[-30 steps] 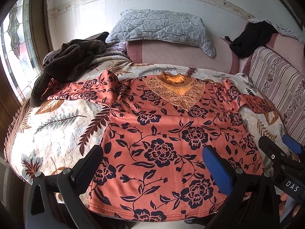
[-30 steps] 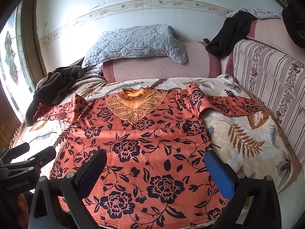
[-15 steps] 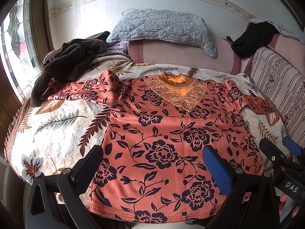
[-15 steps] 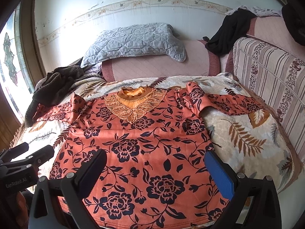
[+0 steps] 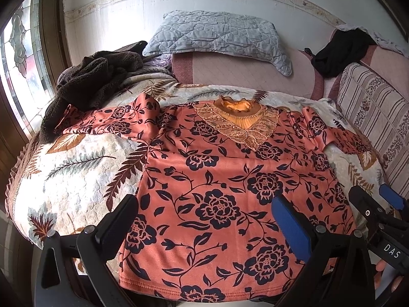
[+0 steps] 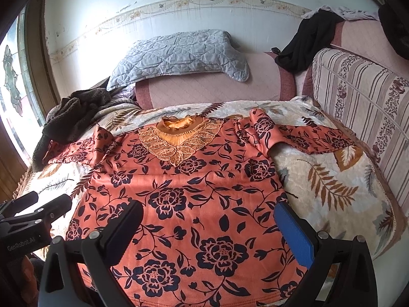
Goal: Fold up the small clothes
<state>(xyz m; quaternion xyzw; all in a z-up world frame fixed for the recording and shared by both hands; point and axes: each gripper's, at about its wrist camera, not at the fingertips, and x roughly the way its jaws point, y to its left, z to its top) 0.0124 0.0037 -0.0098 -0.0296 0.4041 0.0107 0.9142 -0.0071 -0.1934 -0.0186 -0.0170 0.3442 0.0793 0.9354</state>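
Note:
An orange top with black flowers (image 5: 230,179) (image 6: 194,192) lies flat, face up, on the leaf-print blanket, sleeves spread to both sides, lace collar (image 5: 237,120) at the far end. My left gripper (image 5: 204,217) hovers open above the hem's left half, nothing between its fingers. My right gripper (image 6: 207,227) hovers open above the hem's right half, also empty. Each gripper shows at the edge of the other's view: the right gripper (image 5: 378,204), the left gripper (image 6: 38,207).
The leaf-print blanket (image 5: 64,179) covers a bed whose near edge is just under the hem. A dark fuzzy garment (image 5: 89,79) lies at the far left, touching the left sleeve. A grey quilted pillow (image 5: 217,35), a black garment (image 5: 340,51) and a striped cushion (image 6: 363,102) border the bed.
Both views have shifted slightly, with the top sitting a little lower in the frames. The garment lies as before and both grippers remain open.

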